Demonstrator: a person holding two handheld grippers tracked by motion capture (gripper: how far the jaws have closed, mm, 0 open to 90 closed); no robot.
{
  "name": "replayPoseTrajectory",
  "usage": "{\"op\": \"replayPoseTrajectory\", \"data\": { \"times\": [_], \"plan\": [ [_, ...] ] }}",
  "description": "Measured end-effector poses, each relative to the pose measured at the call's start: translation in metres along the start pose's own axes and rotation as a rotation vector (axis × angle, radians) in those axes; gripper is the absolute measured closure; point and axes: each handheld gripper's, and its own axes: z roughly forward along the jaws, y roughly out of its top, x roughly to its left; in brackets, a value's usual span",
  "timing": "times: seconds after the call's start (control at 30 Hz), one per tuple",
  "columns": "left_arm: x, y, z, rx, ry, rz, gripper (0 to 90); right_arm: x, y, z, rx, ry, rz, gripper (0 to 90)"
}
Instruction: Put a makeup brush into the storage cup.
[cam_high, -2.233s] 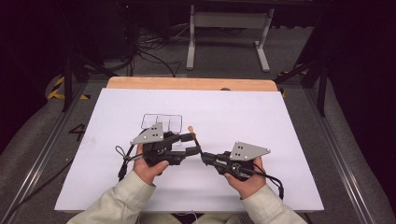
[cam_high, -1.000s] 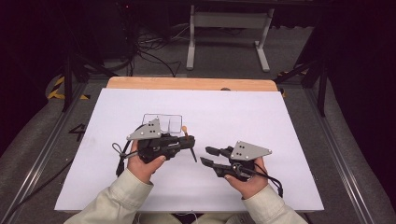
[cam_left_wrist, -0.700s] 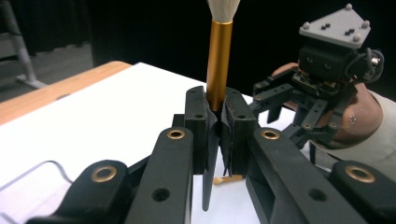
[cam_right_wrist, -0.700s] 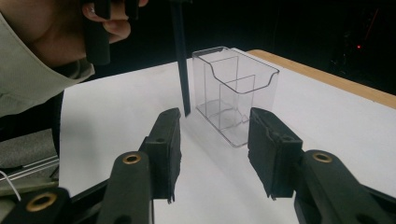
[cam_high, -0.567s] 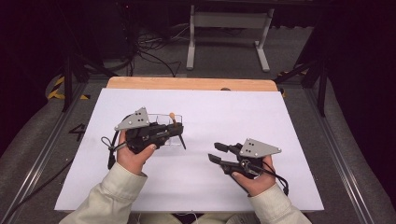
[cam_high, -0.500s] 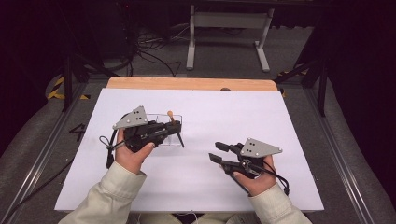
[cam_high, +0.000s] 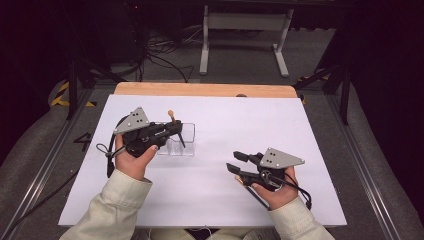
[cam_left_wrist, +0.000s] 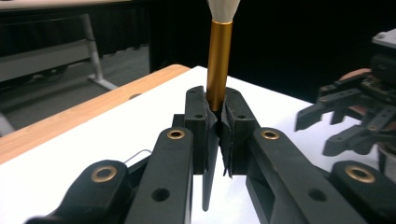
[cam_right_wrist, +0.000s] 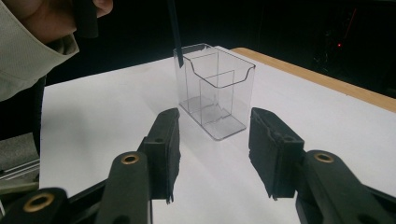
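My left gripper (cam_high: 176, 129) is shut on a makeup brush (cam_high: 172, 119), gripping just below its gold ferrule (cam_left_wrist: 218, 60). White bristles (cam_left_wrist: 223, 7) point up and the black pointed handle (cam_left_wrist: 209, 186) points down. The handle tip hangs over the near-left corner of a clear plastic organizer box (cam_high: 179, 144) with compartments. In the right gripper view the box (cam_right_wrist: 215, 88) stands upright ahead of my right gripper (cam_right_wrist: 214, 126), with the black handle (cam_right_wrist: 173, 23) above its rim. My right gripper (cam_high: 232, 161) is open and holds nothing, well to the right of the box.
A white sheet (cam_high: 300, 130) covers the table, with a wooden strip (cam_high: 200, 90) along the far edge. Beyond it the floor holds cables and a metal stand (cam_high: 245, 30). The person's sleeve (cam_right_wrist: 28, 56) sits left of the box in the right gripper view.
The left gripper has carried the brush from the table's middle back and left to above the box, turning it upright. The right gripper has drawn away to the right and nearer the front edge.
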Motion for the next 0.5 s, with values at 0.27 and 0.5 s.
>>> {"op": "replayPoseTrajectory", "data": {
  "times": [0.27, 0.5],
  "plan": [
    [0.007, 0.0004, -0.002, 0.007, 0.062, 0.007, 82.5, -0.0006, -0.0011, -0.0027, 0.001, -0.012, 0.002, 53.4],
    [0.0093, 0.0006, 0.0021, 0.008, 0.139, 0.026, 82.5, 0.0001, -0.0017, -0.0039, 0.003, -0.019, 0.001, 52.9]
  ]
}}
